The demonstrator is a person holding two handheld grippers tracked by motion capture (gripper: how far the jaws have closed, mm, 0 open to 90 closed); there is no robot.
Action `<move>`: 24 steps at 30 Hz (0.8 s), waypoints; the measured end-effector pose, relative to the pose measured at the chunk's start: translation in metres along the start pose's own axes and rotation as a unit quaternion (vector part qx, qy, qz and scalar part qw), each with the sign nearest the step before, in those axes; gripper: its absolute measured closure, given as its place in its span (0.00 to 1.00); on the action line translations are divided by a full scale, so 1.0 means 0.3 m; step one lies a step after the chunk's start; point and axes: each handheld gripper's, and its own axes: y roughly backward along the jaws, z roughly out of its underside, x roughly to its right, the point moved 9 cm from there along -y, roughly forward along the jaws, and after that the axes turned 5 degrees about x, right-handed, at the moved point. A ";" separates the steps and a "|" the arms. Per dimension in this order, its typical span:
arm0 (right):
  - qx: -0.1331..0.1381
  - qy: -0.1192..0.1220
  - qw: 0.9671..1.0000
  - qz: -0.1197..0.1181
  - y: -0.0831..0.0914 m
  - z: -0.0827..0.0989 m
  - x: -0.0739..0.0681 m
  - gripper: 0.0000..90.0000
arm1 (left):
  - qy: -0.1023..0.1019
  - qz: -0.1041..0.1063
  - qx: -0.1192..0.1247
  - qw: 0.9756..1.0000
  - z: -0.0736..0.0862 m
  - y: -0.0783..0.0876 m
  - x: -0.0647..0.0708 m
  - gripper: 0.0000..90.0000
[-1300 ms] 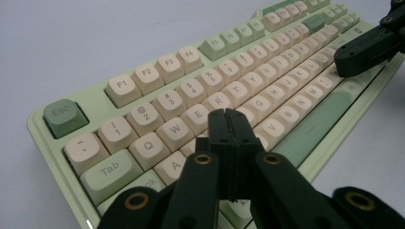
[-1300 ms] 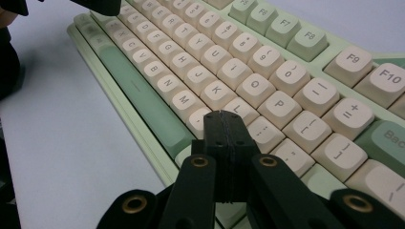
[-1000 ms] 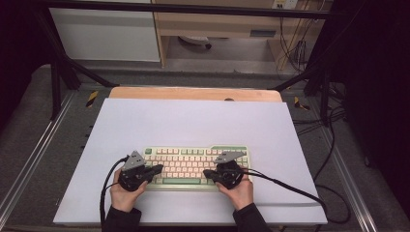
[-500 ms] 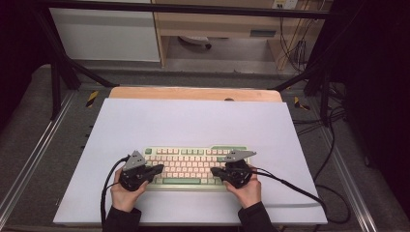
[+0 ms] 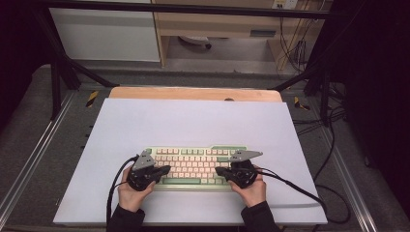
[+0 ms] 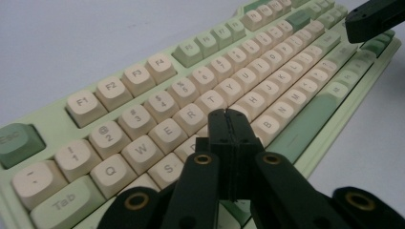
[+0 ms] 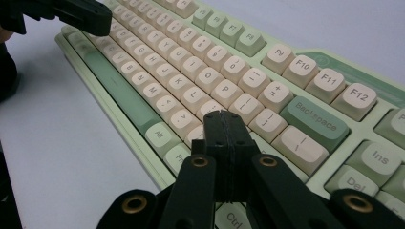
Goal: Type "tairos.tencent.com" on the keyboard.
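A pale green keyboard (image 5: 196,166) with cream keys lies on the white mat near the front edge. My left gripper (image 5: 164,170) rests over the keyboard's left half, pointing right. Its jaws are shut with nothing between them, the tip (image 6: 228,114) low over the keyboard (image 6: 143,86) in the home-row keys right of S. My right gripper (image 5: 218,171) points left over the right half. It is also shut and empty, its tip (image 7: 224,117) above the keyboard (image 7: 200,57) in the keys left of Backspace and Enter. Each gripper view shows the other gripper's black tip farther along the keyboard.
The white mat (image 5: 193,121) covers most of the table, with a wooden board (image 5: 193,93) along its far edge. Black cables (image 5: 290,186) trail from both grippers across the mat. Metal frame rails (image 5: 34,159) run along both sides.
My right gripper has slid a little to the right along the keyboard. The left gripper has stayed put. Both stay shut.
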 end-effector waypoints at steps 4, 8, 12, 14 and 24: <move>0.000 0.002 1.000 0.000 0.001 0.000 0.001 1.00 | -0.003 0.004 -0.005 1.000 0.011 -0.008 0.011 1.00; 0.000 0.001 1.000 -0.001 0.001 0.000 0.000 1.00 | -0.002 0.004 -0.006 1.000 0.016 -0.005 0.013 1.00; 0.000 -0.001 1.000 -0.001 -0.001 0.000 0.000 1.00 | -0.003 0.005 -0.009 1.000 0.021 -0.007 0.014 1.00; 0.000 0.000 1.000 0.000 -0.001 0.000 0.001 1.00 | -0.003 0.006 -0.011 1.000 0.022 -0.010 0.016 1.00; 0.001 0.002 1.000 0.000 0.001 -0.002 0.002 1.00 | -0.001 0.005 -0.013 1.000 0.032 -0.013 0.013 1.00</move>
